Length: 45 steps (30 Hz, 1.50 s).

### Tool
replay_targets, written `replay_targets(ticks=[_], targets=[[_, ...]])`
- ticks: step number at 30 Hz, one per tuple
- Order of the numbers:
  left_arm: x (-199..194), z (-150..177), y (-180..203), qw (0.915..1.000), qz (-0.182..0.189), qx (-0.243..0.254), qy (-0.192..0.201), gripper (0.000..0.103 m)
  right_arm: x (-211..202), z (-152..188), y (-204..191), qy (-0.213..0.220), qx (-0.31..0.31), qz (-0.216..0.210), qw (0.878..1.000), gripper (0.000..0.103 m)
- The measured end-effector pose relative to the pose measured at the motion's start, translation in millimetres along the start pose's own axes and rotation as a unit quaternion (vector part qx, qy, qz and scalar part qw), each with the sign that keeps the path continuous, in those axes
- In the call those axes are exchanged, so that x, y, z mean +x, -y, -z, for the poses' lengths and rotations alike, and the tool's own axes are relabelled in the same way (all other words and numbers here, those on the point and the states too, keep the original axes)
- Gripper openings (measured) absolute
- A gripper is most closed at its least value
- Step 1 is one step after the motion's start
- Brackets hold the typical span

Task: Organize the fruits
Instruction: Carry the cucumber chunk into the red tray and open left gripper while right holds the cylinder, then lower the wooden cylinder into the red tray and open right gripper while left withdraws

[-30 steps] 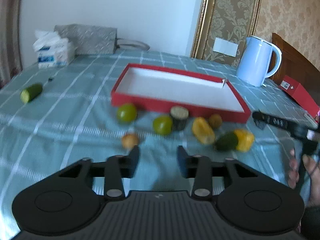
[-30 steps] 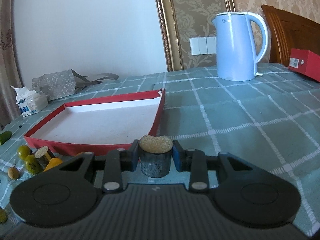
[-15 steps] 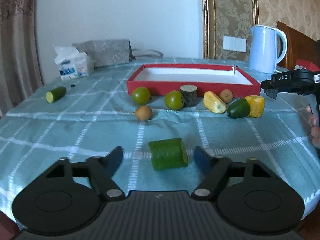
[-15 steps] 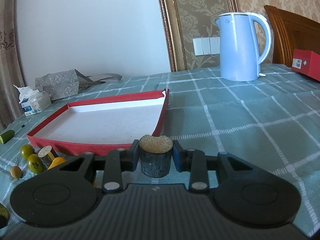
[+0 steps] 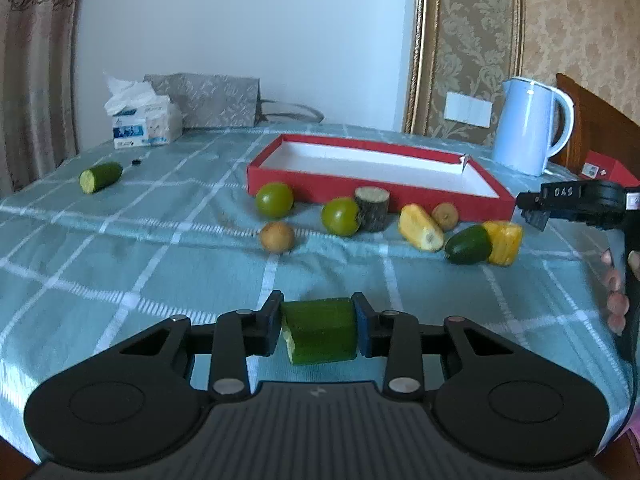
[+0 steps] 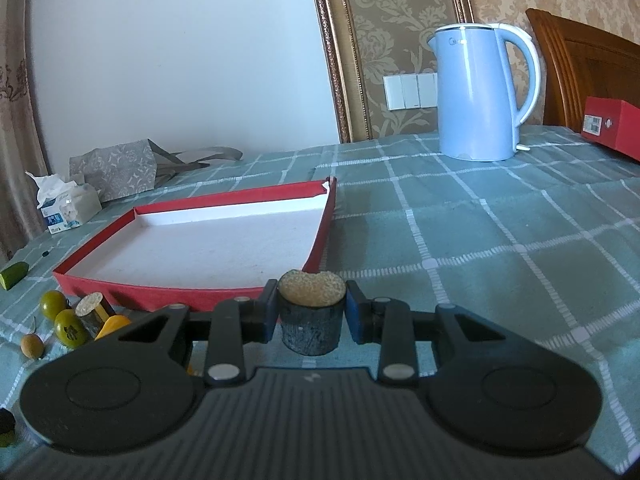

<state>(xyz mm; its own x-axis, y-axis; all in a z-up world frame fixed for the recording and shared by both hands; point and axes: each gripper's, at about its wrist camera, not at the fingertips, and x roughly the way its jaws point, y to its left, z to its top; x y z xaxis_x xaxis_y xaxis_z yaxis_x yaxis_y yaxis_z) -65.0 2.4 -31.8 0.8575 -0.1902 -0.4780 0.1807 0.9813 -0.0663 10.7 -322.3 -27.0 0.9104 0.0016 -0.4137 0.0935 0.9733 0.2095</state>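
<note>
Left tongs (image 5: 318,330) now clamped on cucumber chunk (image 5: 320,334), previously spread apart.

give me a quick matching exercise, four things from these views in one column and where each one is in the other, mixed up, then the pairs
Things:
1. cucumber chunk
2. dark stump piece
3. blue kettle
4. tissue pack

Places:
A. far left corner of the table, beside the grey bag
B. between the right gripper fingers
C. far side of the table, right of the red tray
D. between the left gripper fingers

Pairs: 1-D, 2-B, 3-C, 4-A
</note>
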Motion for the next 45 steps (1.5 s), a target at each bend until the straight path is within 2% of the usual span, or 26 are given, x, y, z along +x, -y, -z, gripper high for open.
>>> replay_targets(ticks=[8, 13, 15, 17, 23, 28, 29, 33, 35, 36, 37, 39, 40, 42, 45], targets=[[-1.3, -21.0, 5.1, 0.9993, 0.000, 0.025, 0.029, 0.036, -3.1, 0.5, 0.8, 0.010, 0.004, 0.005, 1.000, 0.032], [8.0, -61.4, 14.0, 0.9967, 0.024, 0.043, 0.063, 0.036, -3.6, 0.8, 1.4, 0.008, 0.006, 0.006, 1.000, 0.032], [18.3, -80.7, 19.0, 0.9946, 0.027, 0.053, 0.084, 0.036, -4.2, 1.0, 2.6, 0.009, 0.009, 0.007, 1.000, 0.032], [34.0, -98.2, 21.8, 0.9943, 0.032, 0.052, 0.087, 0.036, -3.8, 1.2, 4.0, 0.008, 0.012, 0.008, 1.000, 0.032], [107.2, -135.4, 26.0, 0.9971, 0.039, 0.040, 0.053, 0.036, -1.1, 0.9, 6.2, 0.001, 0.022, 0.010, 1.000, 0.032], [168.8, -144.7, 19.7, 0.9987, 0.047, 0.015, -0.012, 0.036, 1.7, 0.5, 9.2, -0.006, 0.031, 0.008, 0.999, 0.032], [178.6, -145.1, 21.0, 0.9978, 0.055, 0.024, -0.028, 0.036, 2.1, 0.5, 9.2, -0.008, 0.031, 0.008, 0.999, 0.032], [186.9, -141.6, 25.4, 0.9975, 0.042, 0.045, -0.035, 0.037, 4.3, 0.5, 10.0, -0.013, 0.034, 0.005, 0.999, 0.032], [179.9, -141.4, 26.7, 0.9974, 0.036, 0.056, -0.028, 0.051, 4.2, 0.5, 9.3, -0.012, 0.032, 0.005, 0.999, 0.032], [173.3, -141.9, 27.6, 0.9973, 0.031, 0.064, -0.017, 0.065, 4.2, 0.6, 9.6, -0.012, 0.031, 0.004, 0.999, 0.032], [165.5, -141.7, 27.2, 0.9974, 0.024, 0.068, -0.001, 0.075, 4.3, 0.7, 9.5, -0.012, 0.031, 0.003, 0.999, 0.032], [146.7, -140.7, 26.8, 0.9965, -0.003, 0.074, 0.039, 0.083, 4.2, 0.9, 9.5, -0.012, 0.031, 0.003, 0.999, 0.032], [137.8, -140.0, 25.6, 0.9960, -0.010, 0.073, 0.050, 0.084, 4.4, 0.8, 9.4, -0.013, 0.031, 0.003, 0.999, 0.032], [114.2, -134.6, 18.8, 0.9952, -0.008, 0.058, 0.078, 0.084, 4.6, 0.7, 9.4, -0.014, 0.031, 0.002, 0.999, 0.032], [82.2, -116.4, 6.1, 0.9930, 0.000, 0.035, 0.113, 0.092, 4.7, 0.6, 9.3, -0.013, 0.029, 0.002, 0.999, 0.032]])
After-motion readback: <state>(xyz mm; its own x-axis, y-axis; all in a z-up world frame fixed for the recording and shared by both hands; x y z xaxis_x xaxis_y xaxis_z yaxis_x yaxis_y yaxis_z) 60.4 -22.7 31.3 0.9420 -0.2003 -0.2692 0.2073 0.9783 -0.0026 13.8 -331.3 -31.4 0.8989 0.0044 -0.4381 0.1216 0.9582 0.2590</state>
